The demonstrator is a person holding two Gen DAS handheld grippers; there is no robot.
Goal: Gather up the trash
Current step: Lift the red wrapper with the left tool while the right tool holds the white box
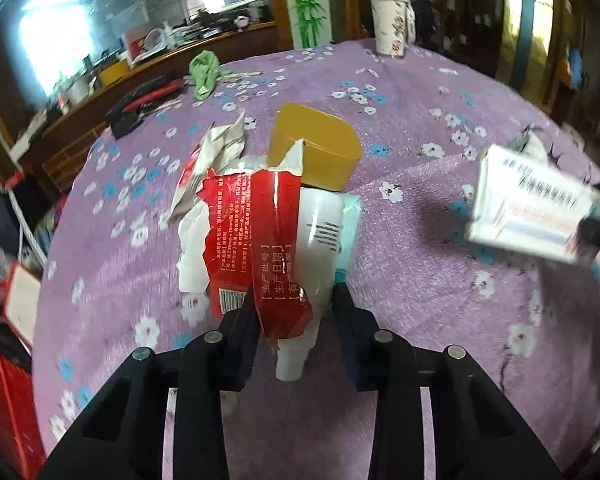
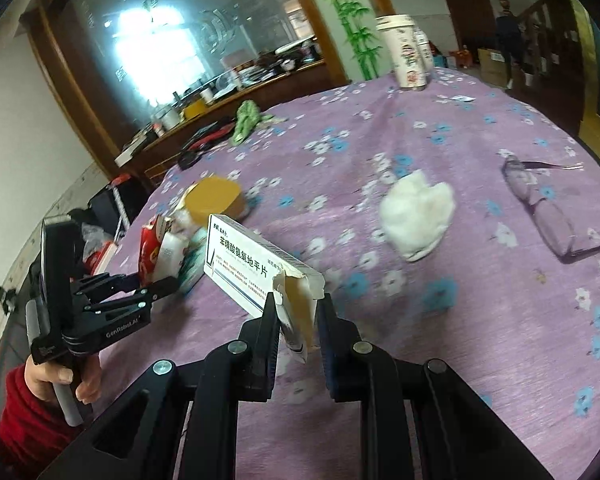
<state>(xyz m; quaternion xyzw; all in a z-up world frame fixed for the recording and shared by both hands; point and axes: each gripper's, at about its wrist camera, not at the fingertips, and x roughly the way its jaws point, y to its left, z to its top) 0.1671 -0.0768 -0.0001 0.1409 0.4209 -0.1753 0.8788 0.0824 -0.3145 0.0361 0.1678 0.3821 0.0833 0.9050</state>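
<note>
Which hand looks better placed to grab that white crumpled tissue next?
The right, probably: the tissue lies just beyond its fingers. But they already clamp a medicine box, and the left fingers straddle a trash pile.

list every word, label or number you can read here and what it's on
"苯磺酸氨氯地平片": white box in the right gripper
"GenRobot.AI": left gripper body
"生产批号", "生产日期": red wrapper in the left gripper
Barcode digits and small print on the wrapper, print on the white bottle, and the paper cup pattern: too small or blurred to read
</note>
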